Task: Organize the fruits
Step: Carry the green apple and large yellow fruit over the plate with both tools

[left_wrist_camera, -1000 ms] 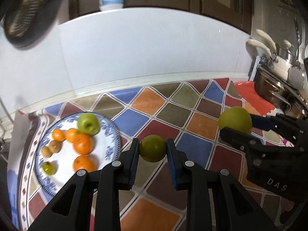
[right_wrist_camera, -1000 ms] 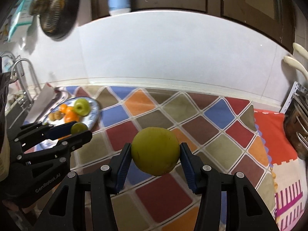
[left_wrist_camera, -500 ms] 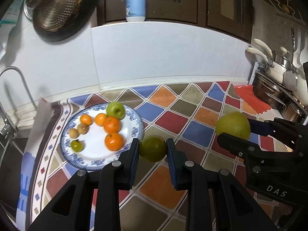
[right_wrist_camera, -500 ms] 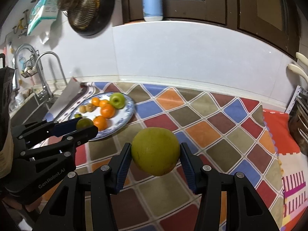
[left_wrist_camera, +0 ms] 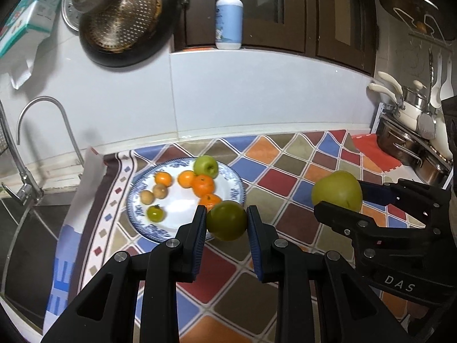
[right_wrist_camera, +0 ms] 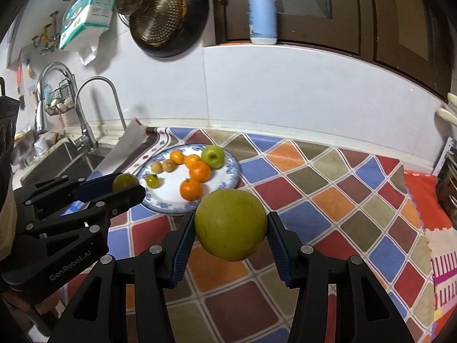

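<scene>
My left gripper (left_wrist_camera: 227, 220) is shut on a small dark green fruit (left_wrist_camera: 227, 220) and holds it in the air over the near right rim of a blue-and-white plate (left_wrist_camera: 171, 223). The plate carries a green apple (left_wrist_camera: 206, 165), several oranges (left_wrist_camera: 203, 185), two small brown fruits and a small green fruit (left_wrist_camera: 155, 213). My right gripper (right_wrist_camera: 230, 230) is shut on a large yellow-green fruit (right_wrist_camera: 230, 224), held above the patchwork mat to the right of the plate (right_wrist_camera: 228, 177). The left gripper with its fruit also shows in the right wrist view (right_wrist_camera: 125, 183).
A colourful patchwork mat (left_wrist_camera: 285, 177) covers the counter. A sink (right_wrist_camera: 65, 160) with a tap (right_wrist_camera: 85, 108) lies to the left. Pots (left_wrist_camera: 405, 145) stand at the right. A soap bottle (left_wrist_camera: 229, 17) sits on a ledge, and a pan with strainers (left_wrist_camera: 125, 20) hangs on the wall.
Both grippers have drawn back and up from the counter, each still holding its fruit. The plate now sits nearer the middle of both views, and more wall and sink show.
</scene>
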`<action>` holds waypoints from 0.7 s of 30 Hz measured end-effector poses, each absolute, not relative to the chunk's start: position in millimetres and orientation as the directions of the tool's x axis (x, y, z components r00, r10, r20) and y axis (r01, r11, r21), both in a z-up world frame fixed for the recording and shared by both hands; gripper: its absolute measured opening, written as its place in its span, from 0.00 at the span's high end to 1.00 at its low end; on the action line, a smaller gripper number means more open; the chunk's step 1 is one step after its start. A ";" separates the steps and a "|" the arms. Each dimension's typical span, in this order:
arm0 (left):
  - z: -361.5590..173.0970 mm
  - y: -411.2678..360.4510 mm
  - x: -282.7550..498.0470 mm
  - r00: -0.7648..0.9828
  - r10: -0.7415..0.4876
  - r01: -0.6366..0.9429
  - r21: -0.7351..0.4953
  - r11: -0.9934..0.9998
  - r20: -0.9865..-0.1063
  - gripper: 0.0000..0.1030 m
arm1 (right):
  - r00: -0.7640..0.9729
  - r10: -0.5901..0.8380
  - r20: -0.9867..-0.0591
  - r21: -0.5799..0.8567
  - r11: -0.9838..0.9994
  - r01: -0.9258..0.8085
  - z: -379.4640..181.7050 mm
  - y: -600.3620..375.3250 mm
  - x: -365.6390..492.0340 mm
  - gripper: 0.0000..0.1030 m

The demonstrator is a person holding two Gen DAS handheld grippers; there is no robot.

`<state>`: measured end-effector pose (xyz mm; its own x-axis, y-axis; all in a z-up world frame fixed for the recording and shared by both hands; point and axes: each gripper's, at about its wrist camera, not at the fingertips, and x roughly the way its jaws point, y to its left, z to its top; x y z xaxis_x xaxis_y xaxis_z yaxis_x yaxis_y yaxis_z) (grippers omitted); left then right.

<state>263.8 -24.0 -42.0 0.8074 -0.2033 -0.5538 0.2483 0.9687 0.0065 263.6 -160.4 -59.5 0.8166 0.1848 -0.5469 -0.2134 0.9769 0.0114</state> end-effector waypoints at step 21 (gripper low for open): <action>-56.7 45.1 329.1 0.799 -0.200 0.280 0.056 0.958 -0.567 0.73 | 0.797 0.243 -0.552 0.002 0.957 -0.291 -62.5 -80.9 328.5 0.51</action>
